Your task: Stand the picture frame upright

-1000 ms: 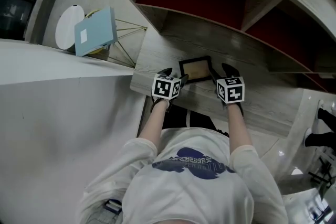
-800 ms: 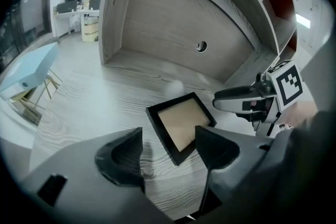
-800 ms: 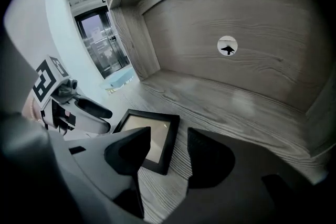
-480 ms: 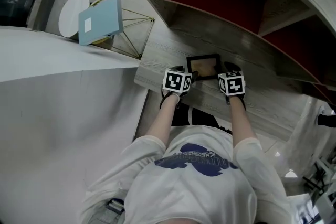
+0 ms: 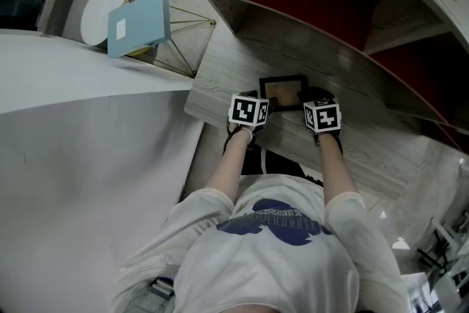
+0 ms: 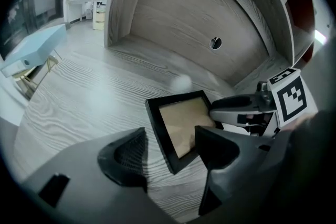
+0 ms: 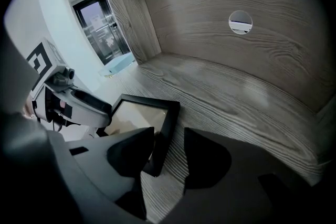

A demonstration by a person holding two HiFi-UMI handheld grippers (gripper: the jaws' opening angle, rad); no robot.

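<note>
Left tool [image 6: 169, 150] and right tool [image 7: 169, 152] both sit lower than 1 s ago, flanking the picture frame [image 5: 284, 91], which lies flat on the worktop [image 5: 234, 62] (near its front edge). Left: jaws wide apart, frame's near corner between them, nothing gripped. Right: jaws have just been closing around the frame's right edge, no squeeze visible yet. Grip, then tilt-up, looks next.
</note>
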